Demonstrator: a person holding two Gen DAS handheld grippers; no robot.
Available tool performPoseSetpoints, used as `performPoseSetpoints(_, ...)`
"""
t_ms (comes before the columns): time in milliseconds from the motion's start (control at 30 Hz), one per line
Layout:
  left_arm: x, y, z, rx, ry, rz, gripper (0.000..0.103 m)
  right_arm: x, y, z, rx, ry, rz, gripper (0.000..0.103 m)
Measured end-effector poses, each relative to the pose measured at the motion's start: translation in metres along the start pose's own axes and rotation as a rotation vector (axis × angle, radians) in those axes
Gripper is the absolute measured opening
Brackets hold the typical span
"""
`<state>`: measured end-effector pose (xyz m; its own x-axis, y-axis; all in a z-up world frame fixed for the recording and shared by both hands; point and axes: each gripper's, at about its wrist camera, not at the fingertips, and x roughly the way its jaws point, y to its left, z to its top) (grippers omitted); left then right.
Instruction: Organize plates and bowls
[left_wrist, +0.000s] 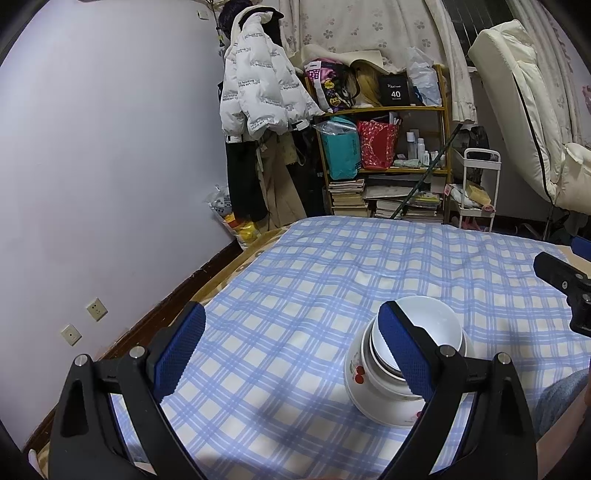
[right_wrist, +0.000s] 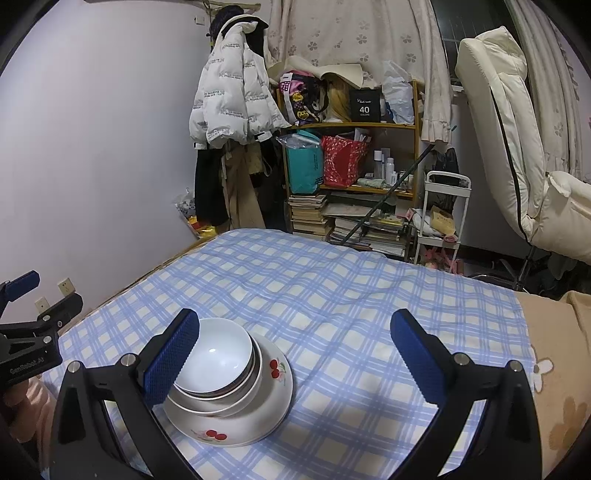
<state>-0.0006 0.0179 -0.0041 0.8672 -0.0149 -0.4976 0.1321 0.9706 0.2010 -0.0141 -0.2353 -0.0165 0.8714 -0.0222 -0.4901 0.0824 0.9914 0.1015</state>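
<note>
The left gripper (left_wrist: 291, 343) has its two fingers spread wide, holding nothing; each black finger carries a blue pad (left_wrist: 181, 350) with a fine dimpled grain. The right gripper (right_wrist: 295, 354) is likewise spread and empty, its pads (right_wrist: 417, 358) of the same blue rubbery texture on angular black arms with round metal bolts.

Between the two grippers stands the stack of dishes. A round white bowl (right_wrist: 218, 360), smooth and glossy with a light spot in its bottom, nests in a second bowl whose dark rim shows just under it. Both sit in a wide shallow plate (right_wrist: 273, 391), white with red cherry prints on its sloping wall. In the right wrist view, that gripper's left finger hides the near side of the stack; whether it touches cannot be told.

The stack rests on a blue and cream checked cloth (right_wrist: 351, 295), soft and slightly creased, toward its near edge. The cloth beyond lies bare out to the far edge, where a cluttered shelf (right_wrist: 351, 162) stands.
</note>
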Motion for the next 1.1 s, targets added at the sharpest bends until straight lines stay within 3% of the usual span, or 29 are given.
performPoseSetpoints(1100, 0.001, 0.003, -0.002, 0.016, 0.013, -0.007, 0.094, 0.002, -0.013, -0.005, 0.004, 0.017, -0.009, 0.103)
